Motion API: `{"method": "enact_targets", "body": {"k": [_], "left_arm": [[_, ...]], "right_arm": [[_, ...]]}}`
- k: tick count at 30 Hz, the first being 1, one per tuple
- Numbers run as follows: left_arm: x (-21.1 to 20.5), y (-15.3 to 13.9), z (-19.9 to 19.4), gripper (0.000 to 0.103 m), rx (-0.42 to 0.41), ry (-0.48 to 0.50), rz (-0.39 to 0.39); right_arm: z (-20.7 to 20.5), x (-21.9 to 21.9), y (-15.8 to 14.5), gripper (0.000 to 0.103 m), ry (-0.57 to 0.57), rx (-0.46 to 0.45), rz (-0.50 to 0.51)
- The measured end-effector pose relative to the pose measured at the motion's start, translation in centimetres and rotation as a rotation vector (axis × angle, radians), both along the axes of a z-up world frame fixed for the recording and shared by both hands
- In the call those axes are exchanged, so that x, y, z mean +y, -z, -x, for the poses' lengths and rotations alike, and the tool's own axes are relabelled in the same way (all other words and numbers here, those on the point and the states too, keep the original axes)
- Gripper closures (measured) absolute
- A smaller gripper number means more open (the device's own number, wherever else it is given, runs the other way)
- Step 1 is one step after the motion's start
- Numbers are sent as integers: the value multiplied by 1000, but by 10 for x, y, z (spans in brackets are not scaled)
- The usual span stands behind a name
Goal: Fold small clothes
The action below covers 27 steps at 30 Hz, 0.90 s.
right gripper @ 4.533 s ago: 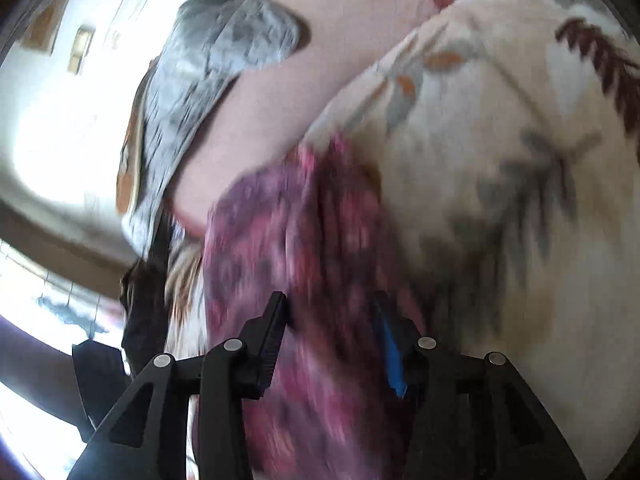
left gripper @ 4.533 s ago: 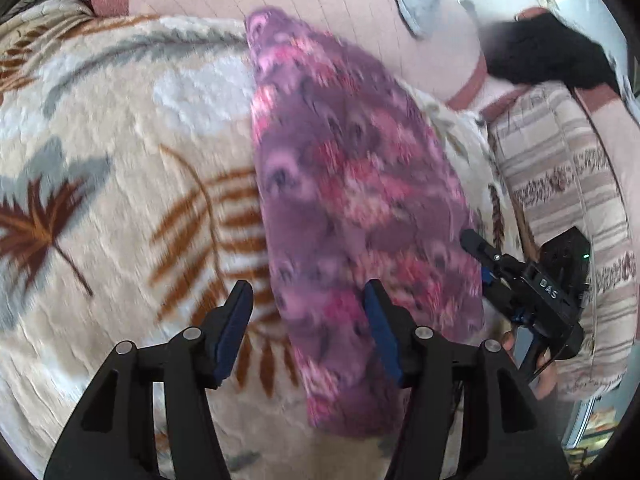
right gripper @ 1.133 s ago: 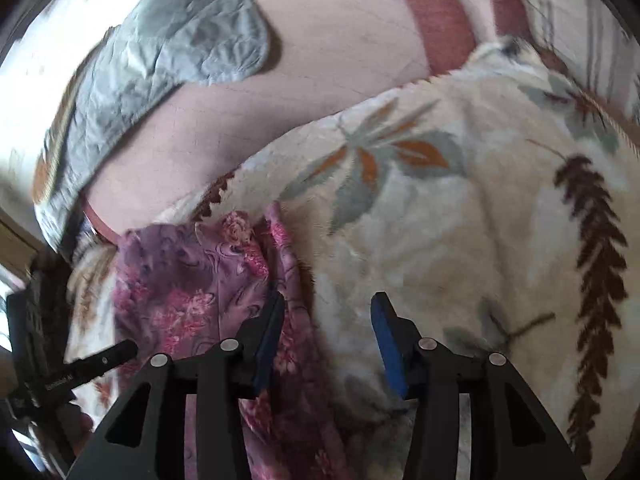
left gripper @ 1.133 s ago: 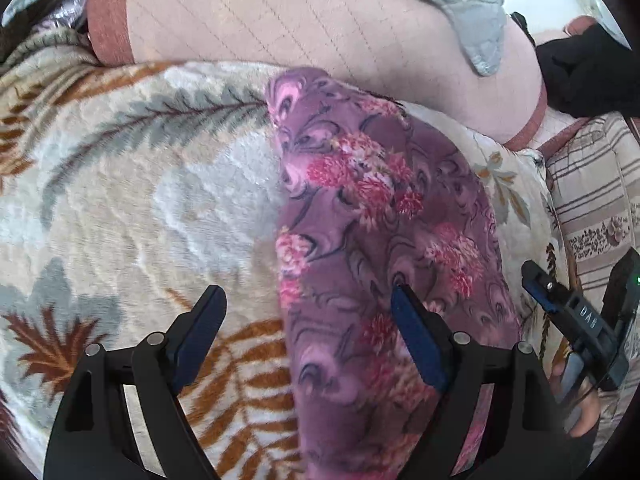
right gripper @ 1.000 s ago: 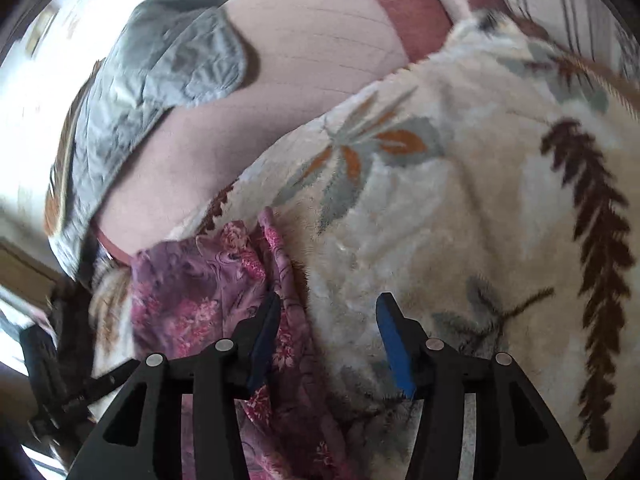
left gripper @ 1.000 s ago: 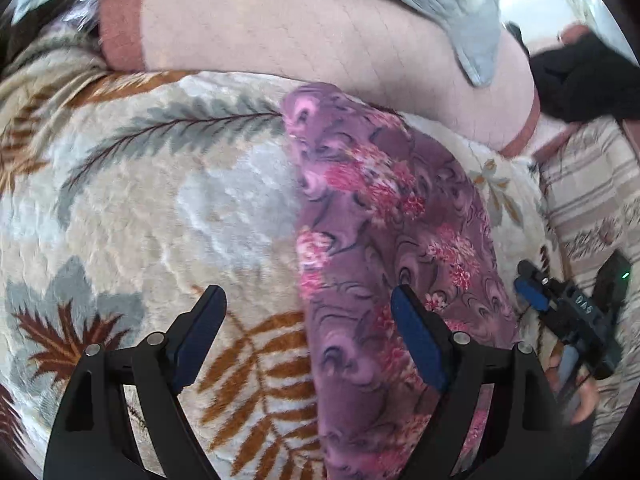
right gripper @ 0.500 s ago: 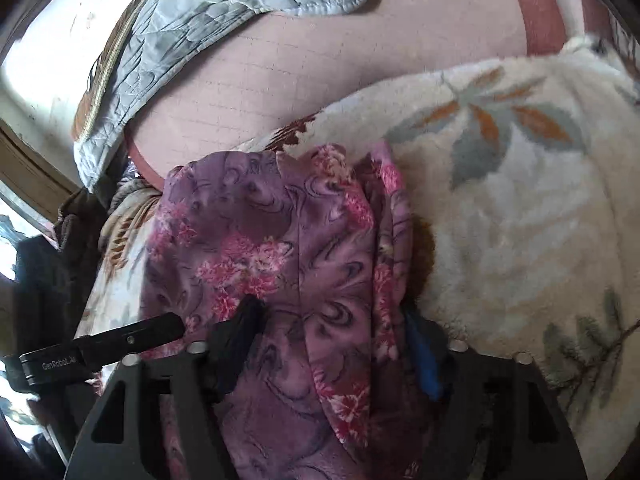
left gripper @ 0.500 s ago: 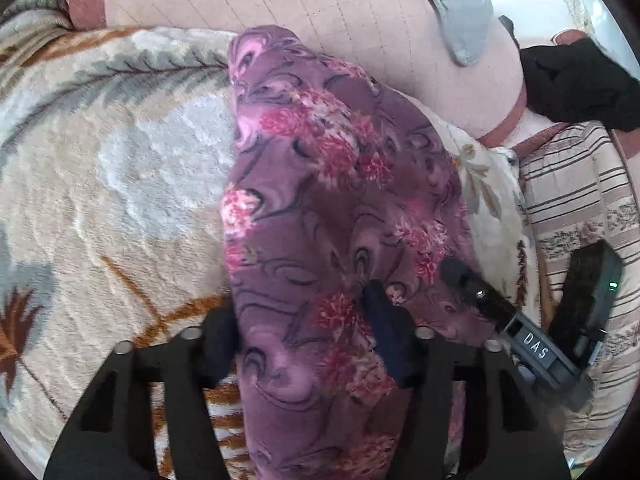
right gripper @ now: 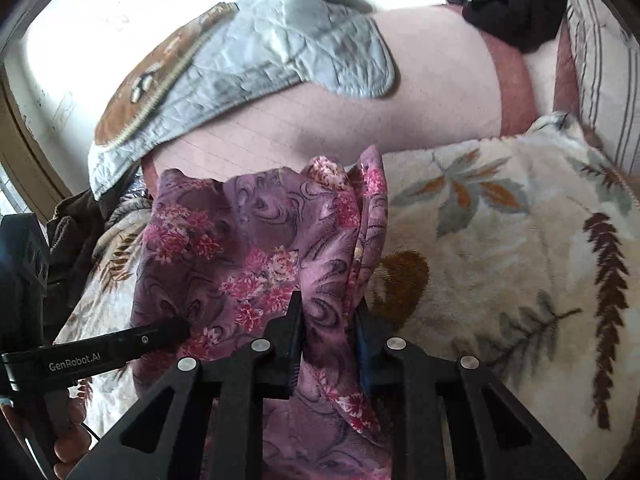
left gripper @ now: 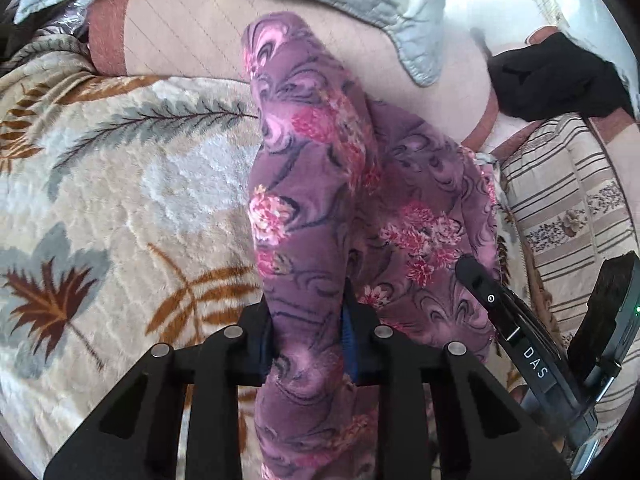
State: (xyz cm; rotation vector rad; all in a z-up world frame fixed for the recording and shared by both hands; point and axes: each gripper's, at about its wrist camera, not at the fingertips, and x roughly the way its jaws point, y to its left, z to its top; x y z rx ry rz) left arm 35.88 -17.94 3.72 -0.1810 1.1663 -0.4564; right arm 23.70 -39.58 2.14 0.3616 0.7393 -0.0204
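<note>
A purple garment with pink flowers [left gripper: 320, 184] lies on a cream leaf-patterned blanket [left gripper: 120, 200]. My left gripper [left gripper: 307, 336] is shut on its left edge, and the cloth rises in a ridge between the fingers. My right gripper [right gripper: 329, 340] is shut on the garment [right gripper: 256, 248] at its right edge, with the cloth bunched up between the fingers. Each gripper shows in the other's view: the right one [left gripper: 520, 344] at the lower right, the left one [right gripper: 100, 352] at the lower left.
A pink quilted cushion [left gripper: 192, 40] with a grey quilted cover [right gripper: 256, 52] backs the blanket [right gripper: 500, 248]. A black garment [left gripper: 560, 76] lies at the far right. A striped cushion [left gripper: 568, 200] is to the right.
Both grippers have gone from open over the garment to shut on its two edges. The cloth has been gathered and lifted into ridges.
</note>
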Motion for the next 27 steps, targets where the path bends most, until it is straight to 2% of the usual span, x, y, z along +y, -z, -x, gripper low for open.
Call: {"method": "enact_targets", "body": {"k": [5, 8, 12, 17, 19, 21, 23, 24, 26, 27], "left_arm": [[13, -13, 22, 79, 1, -5, 9], [14, -9, 25, 78, 18, -6, 13], [15, 5, 17, 77, 63, -11, -5], [14, 42, -11, 74, 138, -44, -32], [18, 53, -17, 70, 159, -32, 4], [22, 57, -19, 64, 163, -12, 60], [25, 65, -19, 56, 187, 1, 118], [25, 72, -19, 50, 218, -4, 155], [22, 81, -15, 46, 258, -14, 192], [19, 83, -12, 46, 254, -21, 188]], "right_arm": [[22, 11, -20, 81, 12, -4, 7], [22, 15, -22, 81, 14, 12, 0], [12, 14, -7, 80, 26, 46, -42], [-16, 1, 25, 79, 52, 93, -82], [-22, -13, 39, 75, 74, 115, -108], [-23, -31, 54, 70, 55, 106, -209], [-22, -45, 67, 45, 12, 101, -323], [-24, -48, 77, 40, -18, 124, -375], [-28, -45, 90, 38, -83, 144, -437], [-26, -41, 88, 38, -85, 125, -403]]}}
